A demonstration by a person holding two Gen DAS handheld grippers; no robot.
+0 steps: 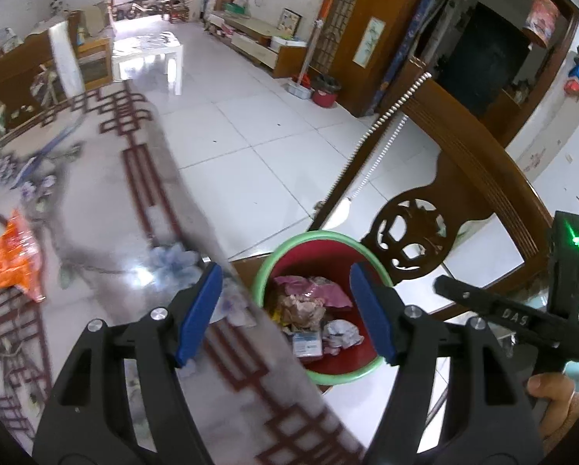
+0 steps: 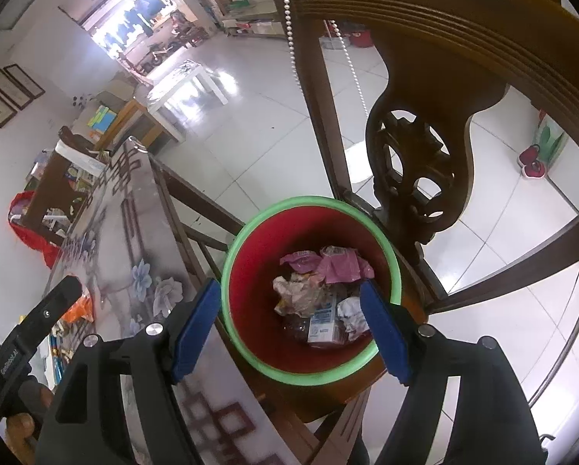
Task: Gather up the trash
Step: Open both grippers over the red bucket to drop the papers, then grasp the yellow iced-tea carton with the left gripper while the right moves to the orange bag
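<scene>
Blue-padded black jaws of the left gripper (image 1: 285,312) stand well apart with nothing between the pads, poised over the edge of the glossy floral-patterned table (image 1: 107,240) and the round red bin with a pale green rim (image 1: 285,248). Beside it, the right gripper (image 2: 289,327) hangs straight above that same bin, its jaws also spread wide and empty. A hand (image 1: 557,399) grips the right tool's handle, seen at the lower right of the left view.

Inside the bin lies the collected trash: a crumpled pink wrapper (image 2: 341,265), a wad of brownish paper (image 2: 299,294), a small white and blue carton (image 2: 322,323) and a ball of white paper (image 2: 351,312), all heaped on the bottom and touching one another.

The bin sits on the seat of a dark carved wooden chair (image 2: 417,162), just beside the table's edge. An orange snack wrapper (image 1: 14,259) lies on the tabletop, well apart from the bin, towards the far left of the left view. A white beaded cord (image 2: 291,27) hangs over the chair's back rail. Beyond, white floor tiles (image 1: 258,128) stretch towards a low white table (image 1: 146,52).
</scene>
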